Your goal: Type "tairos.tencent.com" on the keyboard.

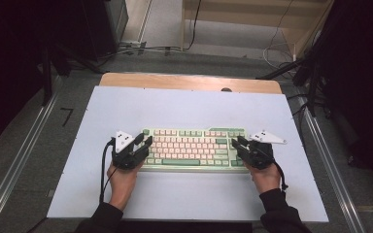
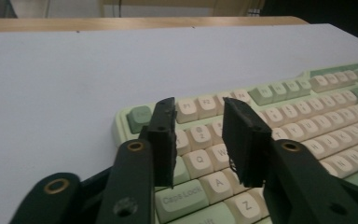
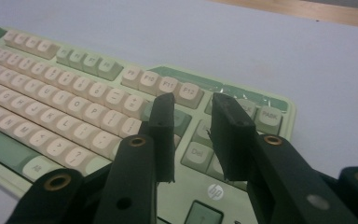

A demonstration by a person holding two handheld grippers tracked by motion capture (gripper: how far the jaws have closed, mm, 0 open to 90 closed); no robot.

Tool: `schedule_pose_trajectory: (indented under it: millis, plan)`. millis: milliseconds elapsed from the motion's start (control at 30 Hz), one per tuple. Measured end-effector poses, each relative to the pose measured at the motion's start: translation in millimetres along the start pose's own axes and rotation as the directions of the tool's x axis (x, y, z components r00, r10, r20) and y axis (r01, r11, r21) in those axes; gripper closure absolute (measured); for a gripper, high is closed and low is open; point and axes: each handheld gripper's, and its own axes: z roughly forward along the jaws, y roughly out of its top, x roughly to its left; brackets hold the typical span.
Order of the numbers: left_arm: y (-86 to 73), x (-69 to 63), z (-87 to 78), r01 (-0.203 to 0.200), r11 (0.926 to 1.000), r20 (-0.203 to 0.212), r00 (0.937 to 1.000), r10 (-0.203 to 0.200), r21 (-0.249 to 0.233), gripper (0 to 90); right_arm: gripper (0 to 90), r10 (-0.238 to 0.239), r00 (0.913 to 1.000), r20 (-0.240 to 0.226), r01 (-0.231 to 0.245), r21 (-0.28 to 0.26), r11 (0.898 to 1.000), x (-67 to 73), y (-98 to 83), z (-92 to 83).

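The left gripper (image 1: 144,141) hangs over the left end of the green-and-cream keyboard (image 1: 194,148), its jaws narrowed to a modest gap with nothing between them; in the left gripper view they frame the number and Q-row keys without pressing on any. The right gripper (image 1: 238,143) mirrors it over the right end, its jaws likewise drawn partway together and bare, above the Del key (image 3: 197,152) and the strip beside the Enter column.

The keyboard lies flat on the pale sheet (image 1: 126,107) that covers the table, a little near of centre and square to the person's side, a hand at each end. As I judge it, the work is at its start: both grippers are placed at the ends, but neither has a hold, and the keyboard has not been lifted or shifted off the sheet. Gripping the two edges and moving the board is left to do.

Whether the jaw tips touch the keycaps is hard to make out. The near edge of the keyboard is hidden under the gripper bodies in the high view, and many key legends are blurred.
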Motion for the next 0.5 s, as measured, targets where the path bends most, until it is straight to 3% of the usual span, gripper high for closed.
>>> schedule_pose_trajectory:
  millis: [100,267,300,500]
  plan:
    - [0.4,-2.0,1.7,-0.008,0.9999,0.023,0.9997,0.008,0.010,74.4,71.0,0.000,1.0000,-0.009,0.000,-0.004,1.000,1.2,0.3,1.2]
    - [1.9,-8.2,5.4,-0.039,0.9989,0.049,0.9981,0.038,0.027,85.4,81.9,-0.022,0.9995,-0.021,0.022,0.013,1.000,7.8,0.7,6.3]
    - [2.4,-10.4,6.9,-0.046,0.9984,0.060,0.9972,0.044,0.033,90.0,87.5,-0.031,0.9992,-0.027,0.031,0.013,0.999,11.0,1.7,7.1]
    - [1.6,-14.3,12.8,-0.049,0.9967,0.089,0.9951,0.043,0.064,90.0,87.7,-0.040,0.9980,-0.049,0.041,0.013,0.999,16.2,3.7,9.5]
